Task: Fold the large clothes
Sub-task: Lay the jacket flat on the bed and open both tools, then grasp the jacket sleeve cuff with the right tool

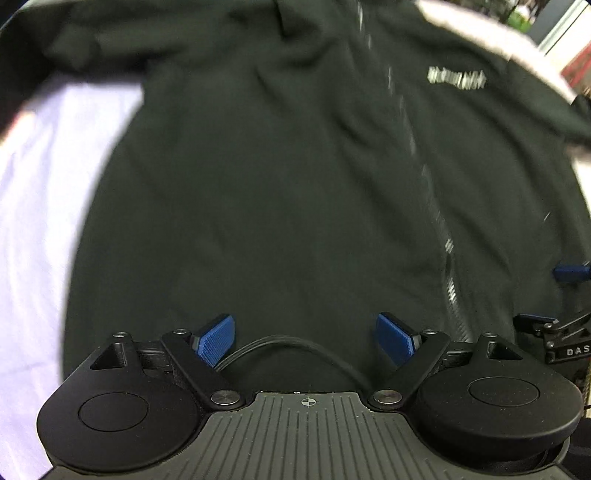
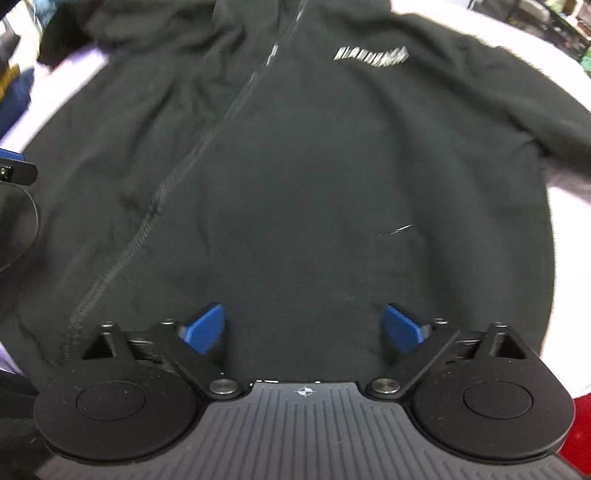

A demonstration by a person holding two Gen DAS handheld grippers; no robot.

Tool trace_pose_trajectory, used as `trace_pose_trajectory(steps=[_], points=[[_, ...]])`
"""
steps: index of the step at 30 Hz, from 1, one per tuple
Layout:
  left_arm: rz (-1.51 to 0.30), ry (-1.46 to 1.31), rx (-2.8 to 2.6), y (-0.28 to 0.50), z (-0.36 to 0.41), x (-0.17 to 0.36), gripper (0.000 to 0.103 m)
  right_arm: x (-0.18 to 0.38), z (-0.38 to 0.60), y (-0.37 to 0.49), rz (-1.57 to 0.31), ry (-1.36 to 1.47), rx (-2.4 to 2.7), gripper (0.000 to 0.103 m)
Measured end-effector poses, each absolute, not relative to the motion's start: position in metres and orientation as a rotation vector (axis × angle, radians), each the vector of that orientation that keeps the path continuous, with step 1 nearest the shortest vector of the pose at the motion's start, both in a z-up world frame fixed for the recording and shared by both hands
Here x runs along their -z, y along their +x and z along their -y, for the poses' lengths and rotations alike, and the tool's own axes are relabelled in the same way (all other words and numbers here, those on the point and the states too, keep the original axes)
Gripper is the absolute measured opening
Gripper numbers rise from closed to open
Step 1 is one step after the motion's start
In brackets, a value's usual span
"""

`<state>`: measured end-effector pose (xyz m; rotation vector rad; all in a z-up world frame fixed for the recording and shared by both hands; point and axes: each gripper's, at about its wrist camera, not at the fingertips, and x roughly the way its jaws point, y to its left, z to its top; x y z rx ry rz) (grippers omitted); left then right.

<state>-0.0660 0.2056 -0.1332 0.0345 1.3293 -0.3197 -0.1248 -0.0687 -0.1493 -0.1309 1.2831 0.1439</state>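
We see a black zip-up jacket (image 1: 280,192) spread front side up and filling most of both frames, lying on a pale, whitish surface (image 1: 33,229) that shows at the left edge of the left wrist view and along the upper right and right edge of the right wrist view (image 2: 569,206). Its zipper (image 1: 417,155) runs from the top centre down toward the lower right in the left wrist view, and from the top centre down to the lower left in the right wrist view (image 2: 177,173). A small white printed logo (image 2: 370,54) sits on the chest in the upper right of both frames (the lettering is too blurred to read). A sleeve (image 2: 517,103) stretches off toward the right edge of the right wrist view. Our left gripper (image 1: 306,338) hovers over the lower hem area at the bottom centre of its frame, its blue fingers (image 1: 216,339) spread wide with nothing between them but cloth below. Our right gripper (image 2: 304,328) sits likewise at the bottom centre of its own frame, blue fingers (image 2: 402,328) wide apart and gripping nothing. Blurred clutter (image 2: 546,18) fills the upper right corner of the right wrist view.
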Motion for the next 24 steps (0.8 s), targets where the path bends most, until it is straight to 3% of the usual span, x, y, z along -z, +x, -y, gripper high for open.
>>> trace_pose_trajectory(steps=[2, 17, 24], points=[[-1.350, 0.069, 0.291, -0.070, -0.198, 0.143, 0.103, 0.162, 0.063, -0.123, -1.327, -0.160, -0.141, 0.103], [-1.479, 0.179, 0.212, -0.039, -0.161, 0.164, 0.103, 0.177, 0.049, -0.094, -1.462, -0.190, -0.104, 0.103], [-1.406, 0.125, 0.288, -0.032, -0.161, 0.133, 0.103, 0.171, 0.061, -0.099, -1.393, -0.163, -0.132, 0.102]])
